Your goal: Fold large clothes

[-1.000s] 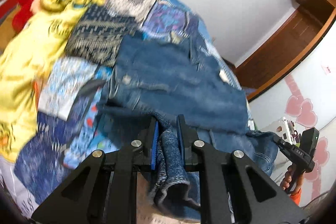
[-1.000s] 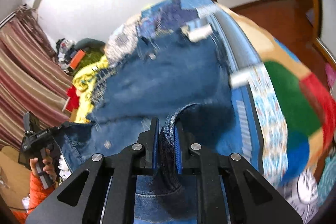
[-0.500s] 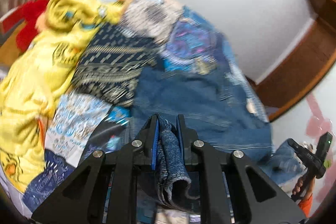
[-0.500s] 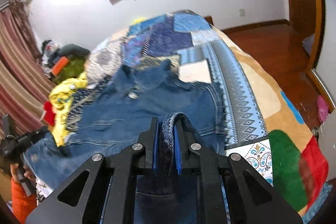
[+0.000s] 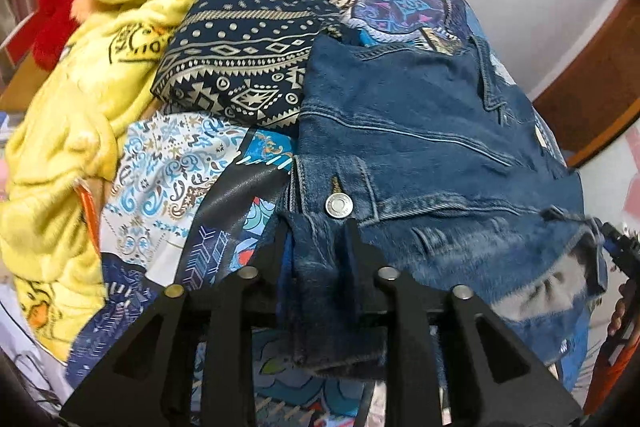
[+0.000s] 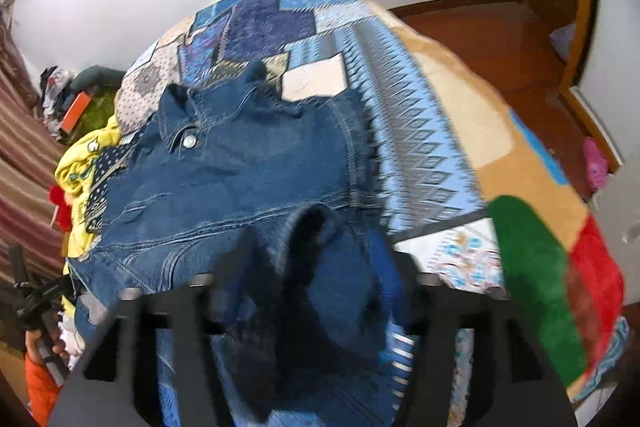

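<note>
A: Denim jacket spread across the patchwork bed, hem at the near edge. Heavy, stiff-ish cloth, not slippery; best grabbed at thick seams or hem corners.

B: Left tool just easing apart, hem fold still between but loose. Right tool blurry, spread wide now, denim dropping out. Pinched tight before, jacket lifted.

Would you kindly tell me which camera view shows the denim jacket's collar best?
The right wrist view: the collar lies open and sharp with its snap button. The left wrist view shows only its edge at the jacket's far end.
</note>
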### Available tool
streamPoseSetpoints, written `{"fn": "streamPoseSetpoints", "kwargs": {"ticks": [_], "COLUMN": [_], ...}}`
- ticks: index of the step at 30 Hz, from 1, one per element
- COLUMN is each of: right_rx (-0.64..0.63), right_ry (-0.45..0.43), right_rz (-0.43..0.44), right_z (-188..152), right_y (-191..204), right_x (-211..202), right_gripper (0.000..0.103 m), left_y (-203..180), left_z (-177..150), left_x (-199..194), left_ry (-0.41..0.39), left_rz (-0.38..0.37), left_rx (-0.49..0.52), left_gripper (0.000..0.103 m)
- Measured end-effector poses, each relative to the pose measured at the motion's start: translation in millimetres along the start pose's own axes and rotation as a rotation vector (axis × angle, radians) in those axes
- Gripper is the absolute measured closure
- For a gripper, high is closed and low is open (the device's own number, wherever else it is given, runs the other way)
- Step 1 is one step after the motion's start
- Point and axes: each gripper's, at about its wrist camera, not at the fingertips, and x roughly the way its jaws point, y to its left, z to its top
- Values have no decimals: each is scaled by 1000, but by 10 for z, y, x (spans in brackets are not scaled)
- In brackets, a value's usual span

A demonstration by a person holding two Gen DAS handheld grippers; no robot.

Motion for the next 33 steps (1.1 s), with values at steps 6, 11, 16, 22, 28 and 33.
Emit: {"fn": "streamPoseSetpoints", "kwargs": {"ticks": [6, 11, 16, 22, 28, 33], "right_rx": [41, 21, 17, -20, -111, -139], "right_ry": [-10, -3, 31, 97, 93, 12], "right_rz": [58, 82, 110, 70, 31, -14], "right_z": [-102, -249, -419, -624, -645, -552], "right_y": [-20, 114, 229, 326, 442, 443], "right_x": [-275, -346, -284, -132, -47, -27], "right_gripper": [42, 42, 42, 42, 42, 61], "left_y": [-11, 58, 67, 18, -31, -74], "left_z": [-25, -117, -335, -445, -325, -251], "left_x": [-389, -515, -446, -345, -212, -139], "left_ry": [-73, -73, -31, -38, -55, -70], "left_rz": [-24, -57, -37, 52, 90, 121], "left_rx": [-14, -54, -40, 23, 57, 71], "left_gripper": [49, 42, 42, 43, 61, 93]}}
